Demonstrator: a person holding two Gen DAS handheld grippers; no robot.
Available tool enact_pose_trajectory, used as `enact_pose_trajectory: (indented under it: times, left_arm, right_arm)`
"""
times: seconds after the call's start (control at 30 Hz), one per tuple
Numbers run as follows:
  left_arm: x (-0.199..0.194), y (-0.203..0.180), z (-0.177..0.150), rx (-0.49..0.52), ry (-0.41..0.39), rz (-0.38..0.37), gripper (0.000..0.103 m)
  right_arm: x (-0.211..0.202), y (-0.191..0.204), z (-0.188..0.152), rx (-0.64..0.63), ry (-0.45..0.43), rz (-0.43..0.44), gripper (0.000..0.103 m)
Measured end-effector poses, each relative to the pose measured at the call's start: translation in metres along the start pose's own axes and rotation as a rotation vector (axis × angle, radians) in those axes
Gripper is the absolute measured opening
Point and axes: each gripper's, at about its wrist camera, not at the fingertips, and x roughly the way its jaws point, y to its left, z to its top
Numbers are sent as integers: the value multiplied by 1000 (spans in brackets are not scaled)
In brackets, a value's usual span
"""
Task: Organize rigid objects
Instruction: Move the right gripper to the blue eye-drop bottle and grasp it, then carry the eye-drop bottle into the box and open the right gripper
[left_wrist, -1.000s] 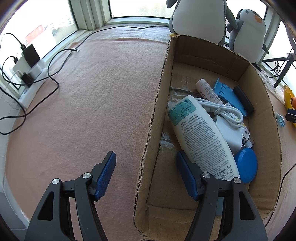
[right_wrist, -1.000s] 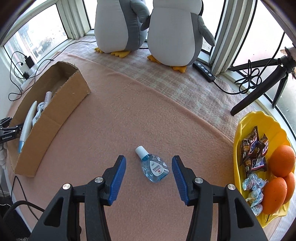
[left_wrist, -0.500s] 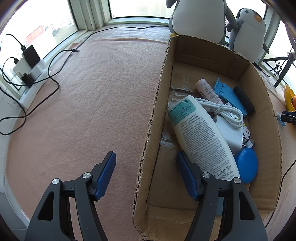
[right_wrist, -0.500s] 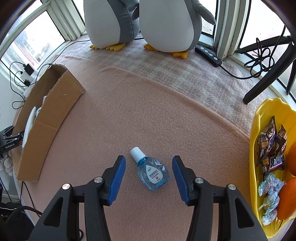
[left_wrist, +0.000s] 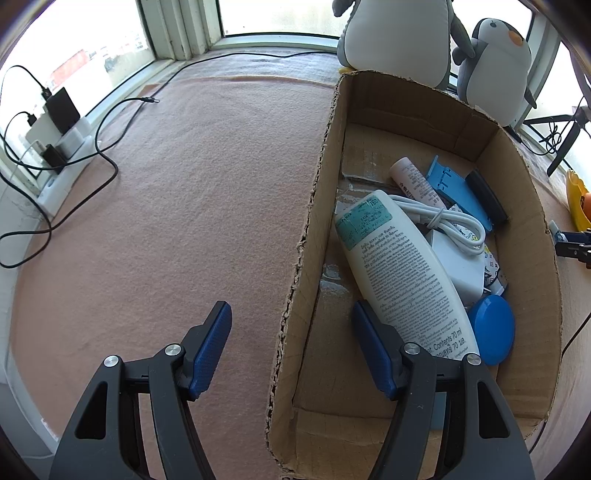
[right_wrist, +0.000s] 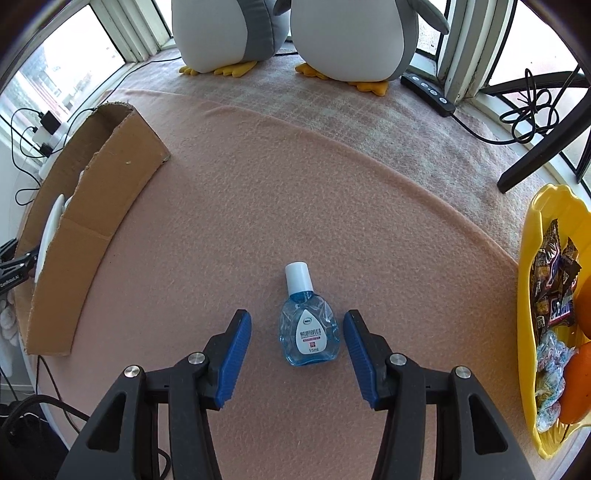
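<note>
A small clear blue eye-drop bottle (right_wrist: 308, 330) with a white cap lies flat on the pink felt. My right gripper (right_wrist: 297, 345) is open, its blue pads on either side of the bottle, not touching it. My left gripper (left_wrist: 291, 339) is open and empty, straddling the near left wall of the cardboard box (left_wrist: 306, 236). The box holds a white lotion bottle (left_wrist: 402, 273), a white charger with cable (left_wrist: 454, 236), a small tube (left_wrist: 415, 181), blue plastic pieces and a blue round lid (left_wrist: 493, 328). The box also shows in the right wrist view (right_wrist: 96, 210).
Two plush penguins (right_wrist: 295, 33) stand at the back by the window. A yellow tray (right_wrist: 532, 295) with candy and oranges sits at the right. A power strip (left_wrist: 59, 129) with cables lies at the left edge. A black tripod leg (right_wrist: 539, 147) crosses the back right.
My right gripper has moved forward and down, so the eye-drop bottle now lies straight between its pads. The left gripper has not moved.
</note>
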Motion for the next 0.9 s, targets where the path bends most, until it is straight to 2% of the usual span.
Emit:
enact_pose_trajectory:
  times: [0.17,0.37,0.6,0.9]
  left_arm:
    - [0,1,0,-3,-2,-1,69]
    - [0,1,0,-3,-1,-1,69]
    - [0,2,0,-3,-1,0,69]
    - [0,2,0,2,-3,3,69]
  right_arm:
    - [3,7,5,-15,26,-21,48]
    - [3,4,6,10,23,-29,29]
    - [-3,3,-3,10,5,-49,28]
    - [-29,21,-9,29,-88,-60,28]
